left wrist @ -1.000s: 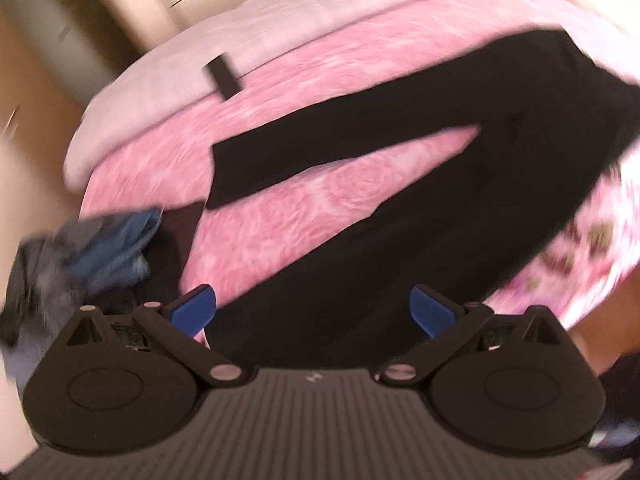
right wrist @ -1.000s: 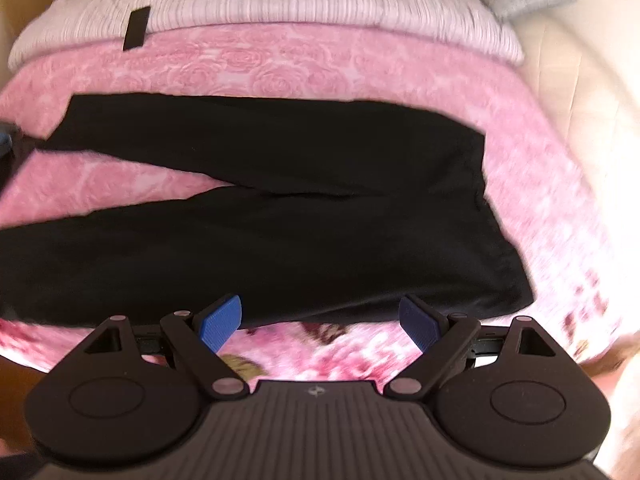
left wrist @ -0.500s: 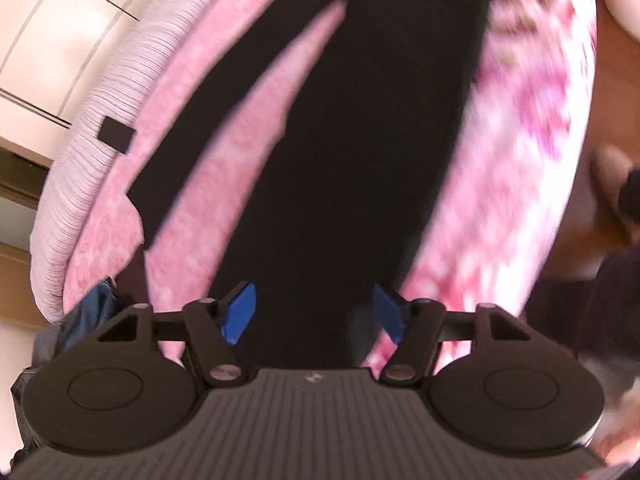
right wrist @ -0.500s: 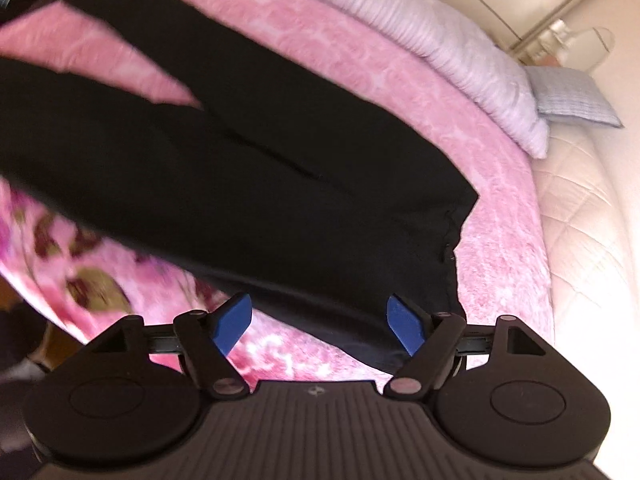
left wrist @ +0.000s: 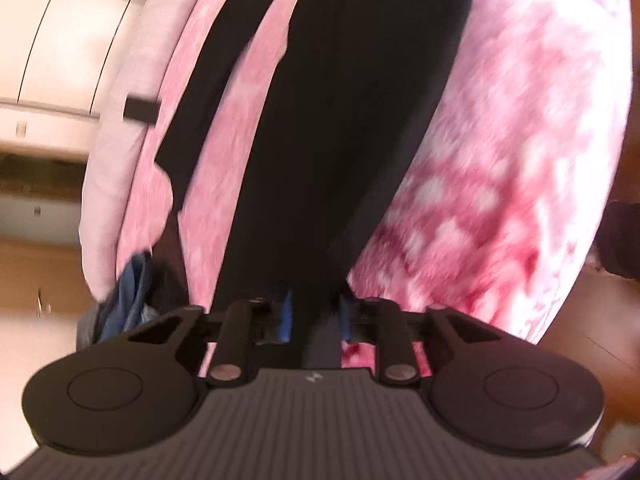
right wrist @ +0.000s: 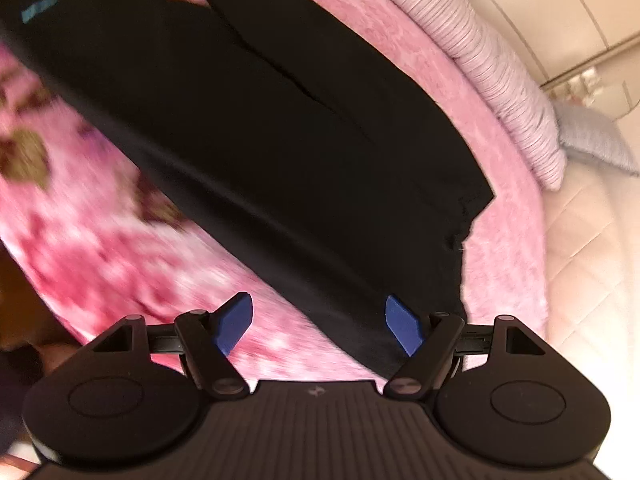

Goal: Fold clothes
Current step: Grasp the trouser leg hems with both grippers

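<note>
Two grippers over black trousers (left wrist: 328,128) on the bed (left wrist: 500,152): left gripper (left wrist: 314,312) fingers closing with a leg hem between them (blurry), right gripper (right wrist: 320,322) fingers spread wide above the waistband edge.

A pair of black trousers (right wrist: 304,128) lies spread flat on a pink floral blanket (right wrist: 120,248) that covers the bed, its legs running away to the upper left and its waistband end at the lower right. The right gripper (right wrist: 320,322) hangs just over the trousers' near waist corner, its blue pads (right wrist: 236,322) standing wide apart, the dark cloth edge lying between them with neither pad pressing on it. Past the trousers a ribbed lilac bolster (right wrist: 500,76) runs along the blanket's far edge, with a grey cushion (right wrist: 596,140) beside its end.
</note>
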Available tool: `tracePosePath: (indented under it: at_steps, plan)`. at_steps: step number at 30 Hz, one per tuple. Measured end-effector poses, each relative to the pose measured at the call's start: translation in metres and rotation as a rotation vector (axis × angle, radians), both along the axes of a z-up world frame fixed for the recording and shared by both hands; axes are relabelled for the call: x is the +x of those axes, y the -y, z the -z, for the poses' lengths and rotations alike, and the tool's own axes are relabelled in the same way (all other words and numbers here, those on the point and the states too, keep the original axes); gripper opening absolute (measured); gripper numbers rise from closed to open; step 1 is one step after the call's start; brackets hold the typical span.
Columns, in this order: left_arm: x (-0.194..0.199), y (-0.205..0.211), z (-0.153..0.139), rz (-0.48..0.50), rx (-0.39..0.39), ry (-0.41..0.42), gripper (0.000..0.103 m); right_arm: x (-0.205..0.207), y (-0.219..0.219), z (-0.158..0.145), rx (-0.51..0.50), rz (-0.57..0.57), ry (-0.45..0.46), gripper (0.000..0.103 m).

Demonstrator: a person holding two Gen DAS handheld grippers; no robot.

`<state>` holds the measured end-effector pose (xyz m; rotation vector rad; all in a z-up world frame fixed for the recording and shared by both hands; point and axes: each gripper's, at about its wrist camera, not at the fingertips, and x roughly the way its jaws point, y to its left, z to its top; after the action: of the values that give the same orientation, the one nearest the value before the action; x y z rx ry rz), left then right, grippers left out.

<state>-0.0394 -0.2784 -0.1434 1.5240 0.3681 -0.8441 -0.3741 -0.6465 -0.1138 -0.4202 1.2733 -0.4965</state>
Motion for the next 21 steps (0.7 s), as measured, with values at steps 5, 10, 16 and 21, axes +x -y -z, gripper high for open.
tracePosePath:
  at_steps: [5,10,16,21]
  plan:
    - [0.002,0.003,0.008,-0.024,0.001,0.036,0.012,-0.029,0.027,0.041,-0.155,-0.095,-0.114,0.073]
    - [0.003,0.011,0.015,-0.076,-0.002,0.064,0.008,-0.059,0.058,0.079,-0.275,-0.18,-0.223,0.063]
    - [-0.001,0.024,0.017,-0.126,0.016,0.084,0.005,-0.084,0.091,0.107,-0.36,-0.263,-0.265,0.054]
    - [0.002,0.033,0.005,-0.143,0.025,0.087,0.002,-0.091,0.107,0.111,-0.362,-0.293,-0.262,0.014]
